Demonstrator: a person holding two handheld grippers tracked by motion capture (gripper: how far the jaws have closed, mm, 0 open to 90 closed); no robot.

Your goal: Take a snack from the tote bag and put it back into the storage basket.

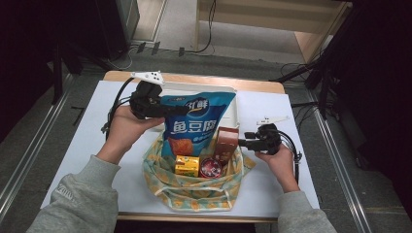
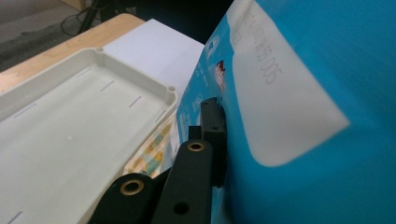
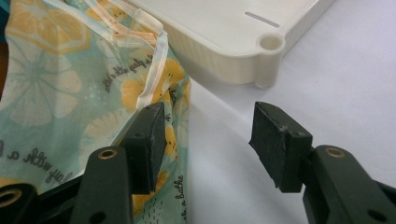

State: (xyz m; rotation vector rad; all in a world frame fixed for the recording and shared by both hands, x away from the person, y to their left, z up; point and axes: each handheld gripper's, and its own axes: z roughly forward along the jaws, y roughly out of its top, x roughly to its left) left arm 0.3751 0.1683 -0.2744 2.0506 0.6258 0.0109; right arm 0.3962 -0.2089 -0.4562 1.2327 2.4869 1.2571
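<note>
My left gripper [image 1: 167, 110] is shut on the upper left edge of a big blue snack bag [image 1: 197, 121] and holds it upright above a flower-printed cloth bag [image 1: 194, 187]. In the left gripper view one black jaw presses flat against the blue snack bag [image 2: 303, 93]. The cloth bag lies open with a yellow box [image 1: 187, 165], a red can [image 1: 210, 167] and a brown box [image 1: 226, 143] inside. My right gripper [image 1: 245, 142] stands open at the cloth bag's right rim. In the right gripper view the cloth bag [image 3: 70, 93] brushes the left pad [image 3: 149, 140], and the gap holds nothing.
A white plastic tray [image 1: 180, 89] lies behind the bags on the white table sheet [image 1: 87, 141]; its corner [image 3: 271, 44] is just beyond my right gripper [image 3: 208, 140]. The tray [image 2: 70, 140] has nothing in it. Cables trail from both grippers.
</note>
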